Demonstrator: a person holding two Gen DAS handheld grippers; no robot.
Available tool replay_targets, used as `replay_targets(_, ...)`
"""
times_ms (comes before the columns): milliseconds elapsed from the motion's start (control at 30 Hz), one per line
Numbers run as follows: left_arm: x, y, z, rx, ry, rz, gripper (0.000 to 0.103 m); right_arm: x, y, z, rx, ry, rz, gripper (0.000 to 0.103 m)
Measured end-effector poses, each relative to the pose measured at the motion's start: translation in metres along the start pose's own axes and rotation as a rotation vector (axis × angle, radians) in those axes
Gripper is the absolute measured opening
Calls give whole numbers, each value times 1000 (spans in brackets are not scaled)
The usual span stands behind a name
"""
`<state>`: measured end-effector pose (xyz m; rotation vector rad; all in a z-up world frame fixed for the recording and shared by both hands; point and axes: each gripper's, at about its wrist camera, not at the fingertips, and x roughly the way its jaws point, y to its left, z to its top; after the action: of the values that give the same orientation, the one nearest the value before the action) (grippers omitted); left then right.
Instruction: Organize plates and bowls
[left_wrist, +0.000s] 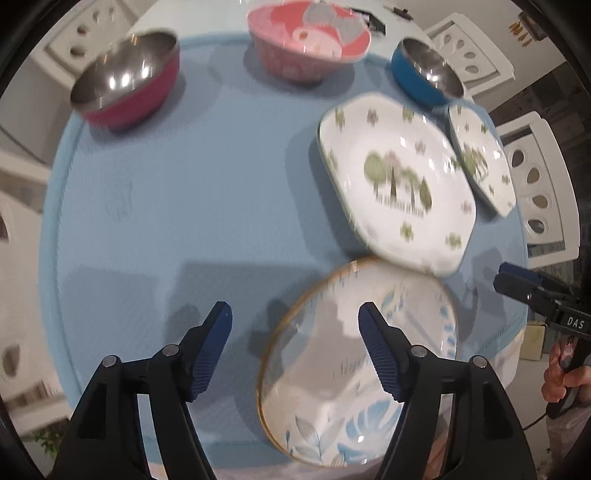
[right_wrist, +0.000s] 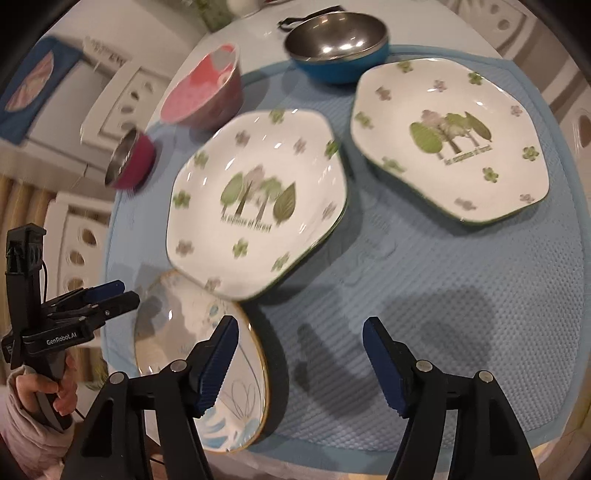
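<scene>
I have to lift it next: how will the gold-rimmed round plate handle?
The gold-rimmed plate looks glazed and glossy, so probably slippery. It seems ceramic: stiff, likely breakable. The nearer tree plate overlaps its edge, so lifting may disturb that.

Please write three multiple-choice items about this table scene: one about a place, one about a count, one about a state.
1. Where does the near forest plate rest?
A. On the rim of the round gold-rimmed plate
B. Inside the blue bowl
C. Under the pink bowl

2. How many bowls stand on the blue mat?
A. Two
B. Three
C. Five

3. What is the state of the right gripper?
A. Shut on a plate
B. Shut on a bowl
C. Open, holding nothing

Answers: 1 A, its lower edge overlaps that rim; 2 B, magenta, pink and blue; 3 C, only mat shows between its fingers.
</scene>
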<state>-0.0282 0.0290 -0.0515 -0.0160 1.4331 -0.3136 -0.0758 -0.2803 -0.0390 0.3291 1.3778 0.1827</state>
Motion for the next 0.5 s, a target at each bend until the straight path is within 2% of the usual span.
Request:
replay_targets(300,-3,-21,57,19,-52,23,70,2,3,33,8,-31,2,68)
replay_targets(500,4,-30,73,19,-53,20,70,8,15,49,-22,-43,-17,68)
